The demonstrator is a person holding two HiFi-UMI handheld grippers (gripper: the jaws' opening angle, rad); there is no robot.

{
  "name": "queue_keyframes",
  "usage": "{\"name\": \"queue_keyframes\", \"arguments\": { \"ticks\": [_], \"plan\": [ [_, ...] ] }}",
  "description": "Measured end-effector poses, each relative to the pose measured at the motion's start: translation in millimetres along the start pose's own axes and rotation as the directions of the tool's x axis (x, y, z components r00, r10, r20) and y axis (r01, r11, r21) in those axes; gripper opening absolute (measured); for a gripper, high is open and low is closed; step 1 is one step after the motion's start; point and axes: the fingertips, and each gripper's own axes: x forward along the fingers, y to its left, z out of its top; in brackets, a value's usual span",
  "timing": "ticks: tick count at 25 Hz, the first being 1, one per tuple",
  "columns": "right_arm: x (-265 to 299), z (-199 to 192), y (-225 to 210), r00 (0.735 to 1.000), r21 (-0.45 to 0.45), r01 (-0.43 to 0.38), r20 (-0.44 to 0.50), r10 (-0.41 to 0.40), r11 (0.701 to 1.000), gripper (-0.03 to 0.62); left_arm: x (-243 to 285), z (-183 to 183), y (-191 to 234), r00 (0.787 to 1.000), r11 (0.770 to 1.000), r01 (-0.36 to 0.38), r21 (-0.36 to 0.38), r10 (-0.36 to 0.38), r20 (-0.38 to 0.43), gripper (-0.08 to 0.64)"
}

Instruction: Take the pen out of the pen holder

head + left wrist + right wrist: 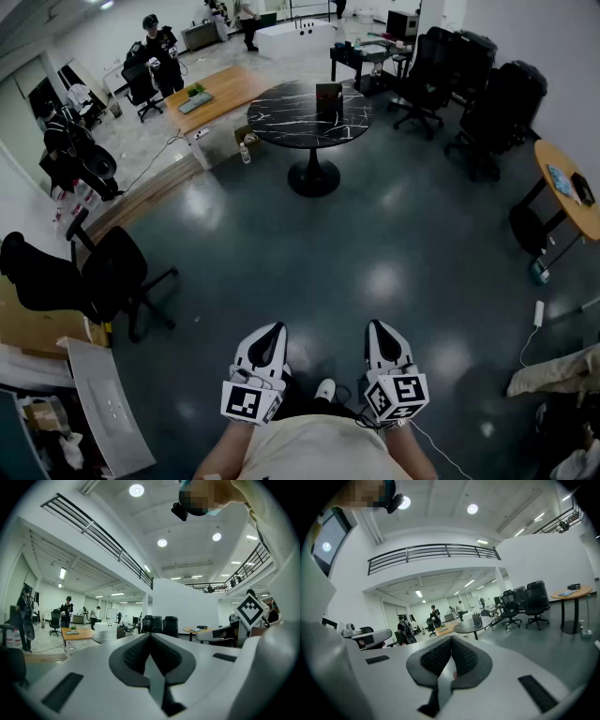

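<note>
A dark pen holder [329, 97] stands on the round black marble table [291, 127], far ahead of me across the floor. It is too small to make out a pen in it. The right gripper view also catches the holder [476, 619] on that table [471, 626]. Both grippers are held low and close to my body. My left gripper [275, 329] is shut with nothing in it, its pads pressed together [150, 635]. My right gripper [377, 325] is shut and empty too, jaws closed [451, 640].
A black office chair [103, 277] stands at my left, and more chairs [487, 98] cluster at the back right. A wooden desk [217, 92] sits behind the round table. A round wooden table [568, 187] is at the right. People [159, 52] stand far off.
</note>
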Motion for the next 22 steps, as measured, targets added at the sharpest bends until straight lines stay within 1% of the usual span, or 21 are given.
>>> {"name": "queue_keyframes", "arguments": {
  "ticks": [4,8,11,16,19,22],
  "plan": [
    [25.9,-0.9,-9.0,1.0,0.0,0.011,-0.01,-0.011,1.0,0.017,20.4,-15.5,12.5,1.0,1.0,0.011,0.001,-0.011,-0.025,0.012],
    [58.9,-4.2,-10.5,0.999,-0.026,0.016,-0.034,-0.017,1.0,0.017,50.1,-31.0,42.3,0.999,1.0,0.01,-0.016,-0.011,-0.036,0.012],
    [92.2,3.1,-7.4,0.998,-0.033,0.041,-0.047,-0.042,0.999,0.017,76.6,-22.7,76.4,1.0,0.999,0.021,-0.026,-0.022,-0.015,0.012],
    [157.5,25.6,-1.4,0.995,-0.063,0.077,-0.054,-0.081,0.995,0.017,128.0,-8.5,132.5,0.999,0.996,0.045,-0.078,-0.043,0.016,0.012],
    [192.1,37.9,5.1,0.994,-0.07,0.101,-0.045,-0.105,0.992,0.017,158.4,-0.2,157.8,0.995,0.993,0.09,-0.082,-0.087,0.037,0.012],
    [227.8,49.5,11.1,0.992,-0.064,0.122,-0.03,-0.124,0.991,0.017,187.2,19.0,177.4,0.985,0.984,0.145,-0.099,-0.134,0.106,0.012]
  ]
}}
